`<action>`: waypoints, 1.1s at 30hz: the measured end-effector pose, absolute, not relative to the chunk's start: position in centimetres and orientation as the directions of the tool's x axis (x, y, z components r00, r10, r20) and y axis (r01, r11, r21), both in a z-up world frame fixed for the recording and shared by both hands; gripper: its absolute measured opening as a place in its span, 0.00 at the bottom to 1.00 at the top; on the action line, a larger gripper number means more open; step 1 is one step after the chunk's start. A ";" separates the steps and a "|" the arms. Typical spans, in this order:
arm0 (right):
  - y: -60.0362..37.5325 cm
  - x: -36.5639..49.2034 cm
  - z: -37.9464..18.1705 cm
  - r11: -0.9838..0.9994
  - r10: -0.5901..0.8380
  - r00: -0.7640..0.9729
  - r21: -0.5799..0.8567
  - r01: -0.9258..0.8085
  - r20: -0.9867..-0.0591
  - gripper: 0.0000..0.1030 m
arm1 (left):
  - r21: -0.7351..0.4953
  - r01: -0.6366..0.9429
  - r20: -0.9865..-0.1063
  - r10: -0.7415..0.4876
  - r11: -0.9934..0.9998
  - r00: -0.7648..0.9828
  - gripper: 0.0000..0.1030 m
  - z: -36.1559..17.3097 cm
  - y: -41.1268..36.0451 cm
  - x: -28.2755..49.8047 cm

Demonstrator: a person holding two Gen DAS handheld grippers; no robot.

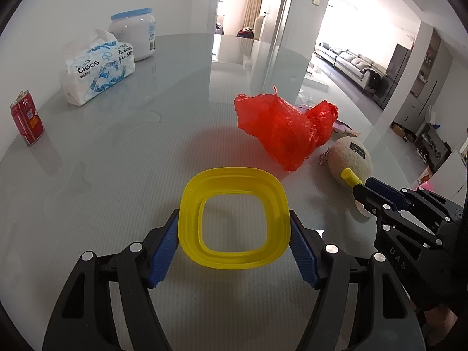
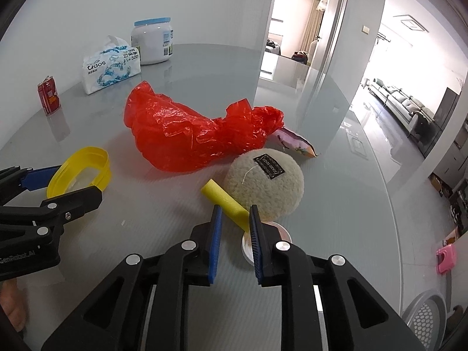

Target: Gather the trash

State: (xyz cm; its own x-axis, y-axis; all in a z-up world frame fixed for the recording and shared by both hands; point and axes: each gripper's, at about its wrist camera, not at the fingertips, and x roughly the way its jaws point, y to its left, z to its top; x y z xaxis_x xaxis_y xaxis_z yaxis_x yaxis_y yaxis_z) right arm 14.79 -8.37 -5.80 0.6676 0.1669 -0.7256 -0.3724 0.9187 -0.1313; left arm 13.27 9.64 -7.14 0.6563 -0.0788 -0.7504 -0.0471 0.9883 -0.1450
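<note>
Left gripper [image 1: 234, 228] clamps the yellow tray [image 1: 234, 219], right gripper [image 2: 234, 219] pinches the yellow foam stick [image 2: 225, 200]; next, probably drop the stick into the tray.

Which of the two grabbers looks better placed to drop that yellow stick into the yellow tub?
The right hand-held gripper: the yellow foam stick sits between its pads. The left hand-held gripper is occupied clamping the yellow tub.
</note>
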 end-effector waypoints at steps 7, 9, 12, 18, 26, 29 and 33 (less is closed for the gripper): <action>-7.5 14.8 -5.9 0.906 0.157 0.672 -0.166 -0.390 -0.724 0.27 | -0.148 -0.046 -0.750 -0.082 0.988 0.656 0.66 -7.1 9.7 13.3; -7.3 14.9 -6.0 0.903 0.151 0.677 -0.179 -0.391 -0.720 0.27 | -0.148 -0.046 -0.750 -0.082 0.988 0.656 0.66 -7.1 9.7 13.3; -7.1 15.0 -6.1 0.900 0.143 0.680 -0.192 -0.392 -0.719 0.27 | -0.149 -0.045 -0.750 -0.083 0.988 0.656 0.66 -7.2 9.7 13.2; -6.8 15.2 -6.3 0.894 0.139 0.687 -0.208 -0.397 -0.714 0.13 | -0.151 -0.044 -0.750 -0.085 0.988 0.656 0.66 -7.2 9.7 13.2; -8.1 15.5 -5.8 0.914 0.202 0.662 -0.104 -0.393 -0.721 0.00 | -0.151 -0.045 -0.749 -0.084 0.988 0.657 0.66 -7.3 9.6 13.2; -8.4 15.4 -5.8 0.908 0.248 0.630 -0.049 -0.416 -0.736 0.00 | -0.153 -0.048 -0.749 -0.084 0.987 0.657 0.66 -7.4 9.6 13.1; -9.2 14.8 -5.9 0.907 0.307 0.588 0.043 -0.418 -0.748 0.00 | -0.154 -0.049 -0.748 -0.084 0.987 0.658 0.66 -7.4 9.7 13.1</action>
